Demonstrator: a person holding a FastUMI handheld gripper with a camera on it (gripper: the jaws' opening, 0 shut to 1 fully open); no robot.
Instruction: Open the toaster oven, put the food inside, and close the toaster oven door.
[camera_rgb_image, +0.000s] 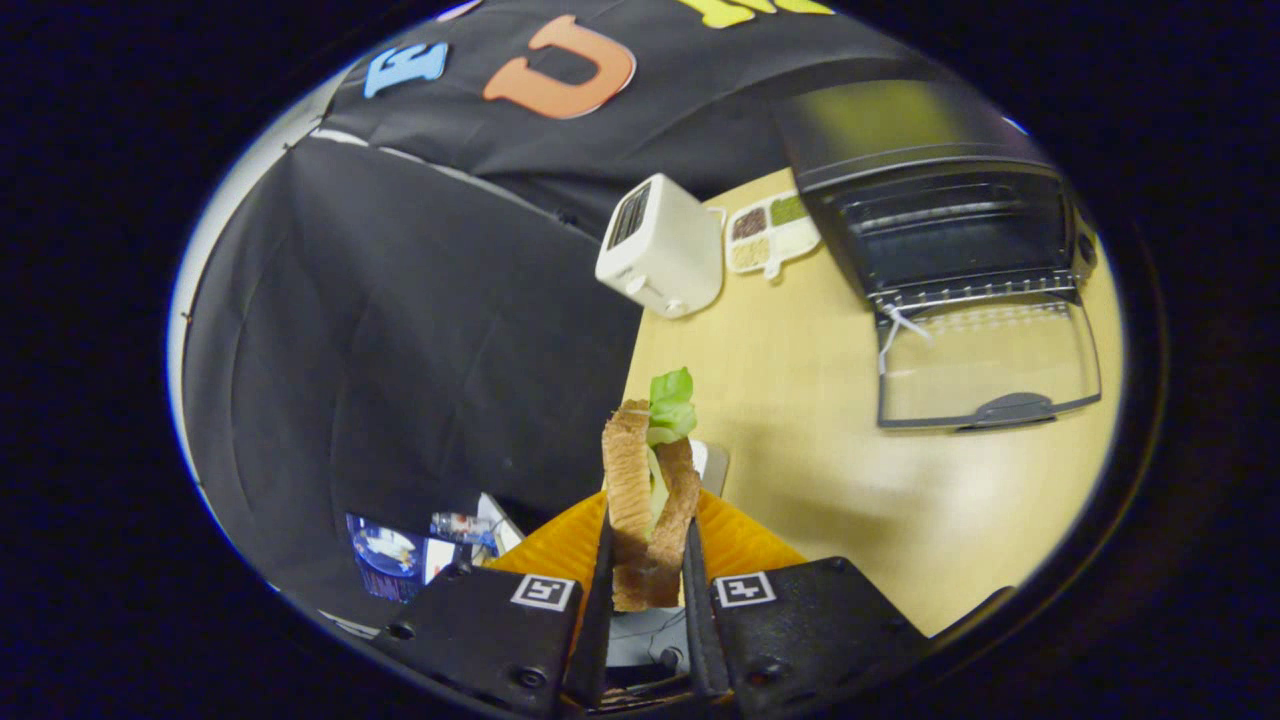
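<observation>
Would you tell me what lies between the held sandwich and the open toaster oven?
Bare tabletop, seen in the gripper view.

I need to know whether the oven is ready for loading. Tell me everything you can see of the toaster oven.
The toaster oven is a dark box with a shiny top, standing on the light wooden table beyond the gripper, beside a compartment tray. Its glass door is folded down flat onto the table, handle at the outer edge, a white cord at the hinge. A wire rack shows inside; the cavity looks empty.
</observation>
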